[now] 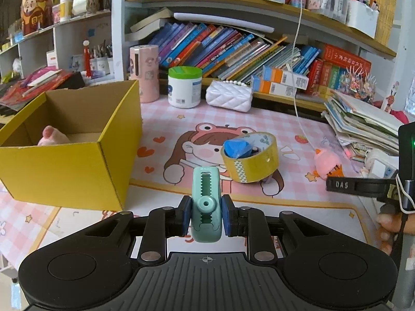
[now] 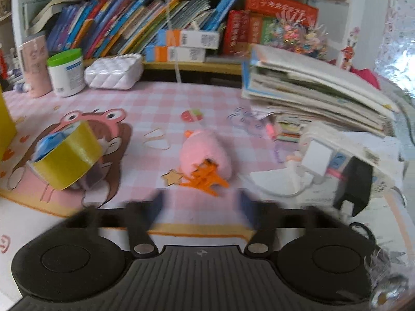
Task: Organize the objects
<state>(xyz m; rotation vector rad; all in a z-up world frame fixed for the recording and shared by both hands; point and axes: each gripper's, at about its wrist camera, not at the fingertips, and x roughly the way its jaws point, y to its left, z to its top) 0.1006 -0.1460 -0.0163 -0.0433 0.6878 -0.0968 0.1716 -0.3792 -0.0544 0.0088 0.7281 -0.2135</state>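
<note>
On the pink checked desk mat [image 1: 259,119], in front of the crowded bookshelf: left gripper [image 1: 206,213] clamped tight on a mint-green toothed clip [image 1: 206,202], held above the mat just right of the open yellow cardboard box [image 1: 77,165]. Inside the box, a pink plush piece [image 1: 53,136]. Beyond the clip, a yellow tape roll [image 1: 250,158] with something blue tucked inside. Right gripper [image 2: 201,207] blurred, jaws parted and holding nothing, just short of a pink plush toy [image 2: 205,155] with orange feet.
</note>
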